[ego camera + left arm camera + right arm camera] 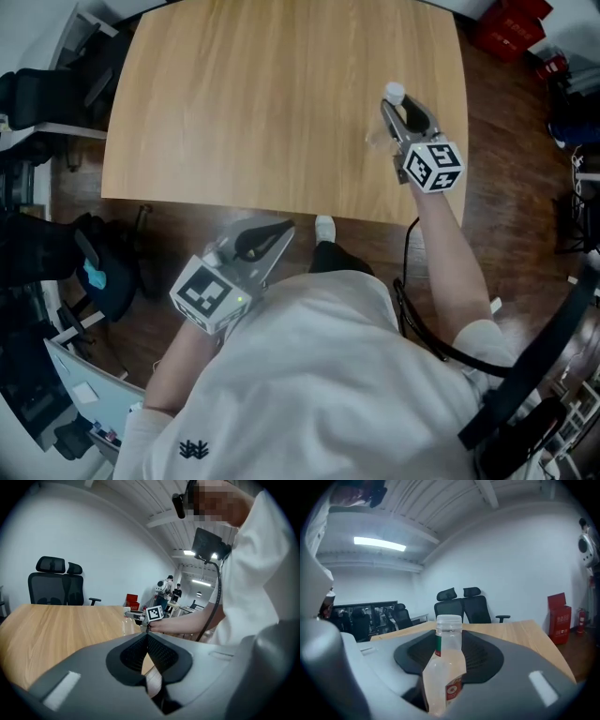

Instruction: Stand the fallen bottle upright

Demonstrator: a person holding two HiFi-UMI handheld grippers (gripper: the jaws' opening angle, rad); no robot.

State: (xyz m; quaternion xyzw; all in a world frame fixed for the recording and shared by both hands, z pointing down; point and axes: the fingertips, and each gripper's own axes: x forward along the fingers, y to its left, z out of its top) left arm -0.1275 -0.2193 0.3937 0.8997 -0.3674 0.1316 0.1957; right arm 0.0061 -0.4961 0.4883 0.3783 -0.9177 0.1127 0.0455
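Bottle (444, 667): clear plastic, white cap (394, 93), red-and-green label – held in the right claw, cap end uppermost in the right gripper view.
Bottle position: over the right part of the counter (262, 103), close to its right edge; the left gripper view shows the body roughly upright, reaching down toward the wood. Cannot tell if the base touches.
Right claw (401, 114): clamped on the bottle, one jaw on each side of the body, neck and cap poking out past the jaw tips.
Right marker cube (432, 167): at the rear of the claw, just inside the counter's front right corner.
Left claw (146, 636): jaws pressed together at the tips, nothing between them.
Left claw position: off the counter – below its near edge in the head view, in front of the person's white shirt, well apart from the bottle.
Background: two black office chairs (461, 603) at the far side of the counter, red box (557, 616) on the floor to the right.
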